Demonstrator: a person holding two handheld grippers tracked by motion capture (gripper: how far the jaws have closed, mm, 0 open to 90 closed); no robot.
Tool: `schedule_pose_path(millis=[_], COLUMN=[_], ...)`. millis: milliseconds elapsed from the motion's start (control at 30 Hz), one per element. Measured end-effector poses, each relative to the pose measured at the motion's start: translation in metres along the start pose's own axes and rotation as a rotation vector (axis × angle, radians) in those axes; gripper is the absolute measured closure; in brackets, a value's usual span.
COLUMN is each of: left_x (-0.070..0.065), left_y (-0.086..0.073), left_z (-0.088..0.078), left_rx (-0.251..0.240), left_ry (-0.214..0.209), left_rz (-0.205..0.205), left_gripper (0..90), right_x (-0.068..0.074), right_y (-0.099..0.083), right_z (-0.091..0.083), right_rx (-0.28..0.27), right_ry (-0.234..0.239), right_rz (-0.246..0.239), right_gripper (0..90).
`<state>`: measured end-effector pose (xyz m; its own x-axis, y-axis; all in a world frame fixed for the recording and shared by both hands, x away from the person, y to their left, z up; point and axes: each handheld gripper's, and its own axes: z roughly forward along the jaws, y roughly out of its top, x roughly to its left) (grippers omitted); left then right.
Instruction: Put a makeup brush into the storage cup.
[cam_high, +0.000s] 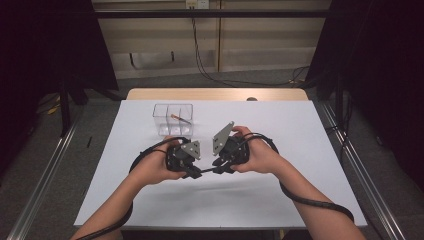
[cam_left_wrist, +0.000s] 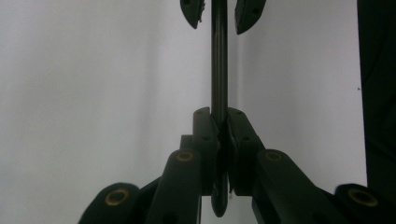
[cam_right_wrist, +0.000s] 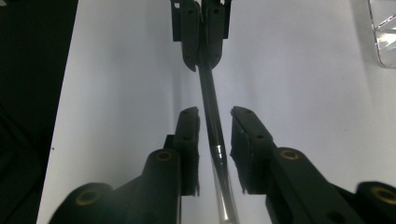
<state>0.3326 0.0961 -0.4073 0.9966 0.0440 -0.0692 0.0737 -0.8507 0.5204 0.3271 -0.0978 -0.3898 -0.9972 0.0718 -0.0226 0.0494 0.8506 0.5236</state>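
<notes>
A thin dark rod spans level between my two grippers just above the white table. My left gripper is shut on one end; in the left gripper view its pads press the rod from both sides at the left gripper. My right gripper faces it from the right. In the right gripper view the rod runs between the right gripper jaws, which stand apart with a gap on one side. Farther along the rod, the left gripper clamps it.
A clear divided plastic box stands on the table behind the left hand, with a small orange-tipped item in it; its corner shows in the right gripper view. Cables trail from both grippers toward the near edge.
</notes>
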Motion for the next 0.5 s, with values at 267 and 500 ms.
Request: schedule_pose_path(millis=[267,500], left_x=[0.002,0.003], left_y=[0.0,-0.002], left_z=[-0.002,-0.002], left_rx=[-0.011,-0.021], left_ry=[-0.001,0.009], left_rz=[-0.012,-0.027], left_gripper=[83.8,83.9], right_x=[-0.001,-0.004], right_y=[-0.01,-0.021], right_z=[-0.003,-0.007], right_rx=[-0.096,-0.239], right_ry=[-0.027,-0.022], right_rz=[0.058,0.123], right_gripper=[43.5,24.4])
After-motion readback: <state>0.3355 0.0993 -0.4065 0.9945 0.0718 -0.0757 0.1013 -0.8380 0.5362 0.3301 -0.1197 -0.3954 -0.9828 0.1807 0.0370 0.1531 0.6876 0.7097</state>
